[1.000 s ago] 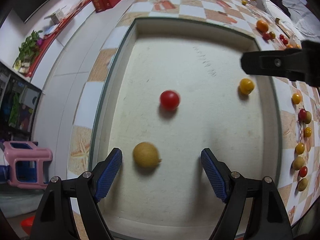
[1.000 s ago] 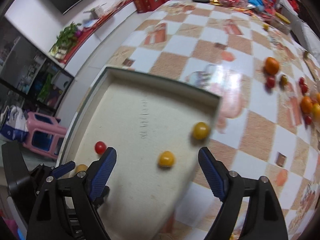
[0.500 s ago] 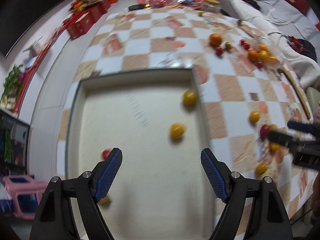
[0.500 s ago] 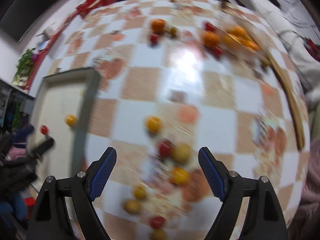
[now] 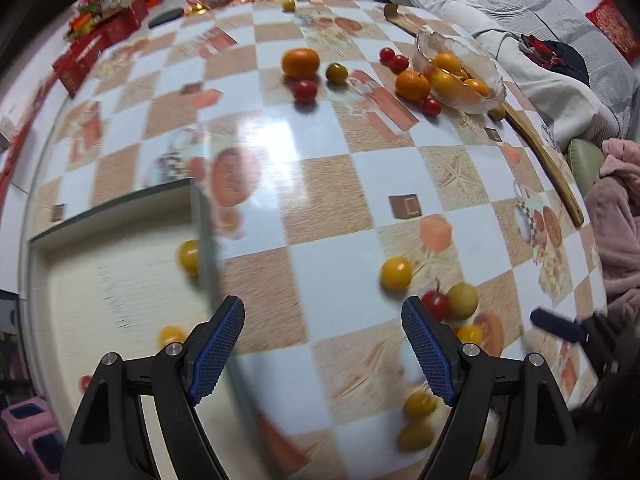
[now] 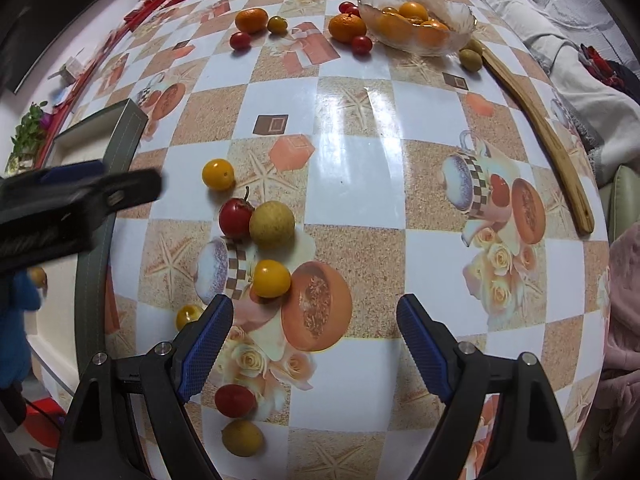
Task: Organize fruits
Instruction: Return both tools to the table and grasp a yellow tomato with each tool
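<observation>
My left gripper stands open and empty over the tablecloth, just right of the beige tray. The tray holds two yellow fruits and a red one. My right gripper is open with nothing between its fingers, above a loose cluster: a yellow tomato, a red tomato, a tan round fruit, another yellow one and a red one. The left gripper appears blurred at the left of the right wrist view.
A glass bowl of oranges stands at the far side, with oranges and small tomatoes around it. A long wooden stick lies along the right table edge. Red boxes and packets crowd the far end. Pink fabric is at the right.
Both grippers swung right, away from the tray. The left one now hangs past the tray's right wall; the right one went from the tray to above the fruit cluster. Both stayed open.
</observation>
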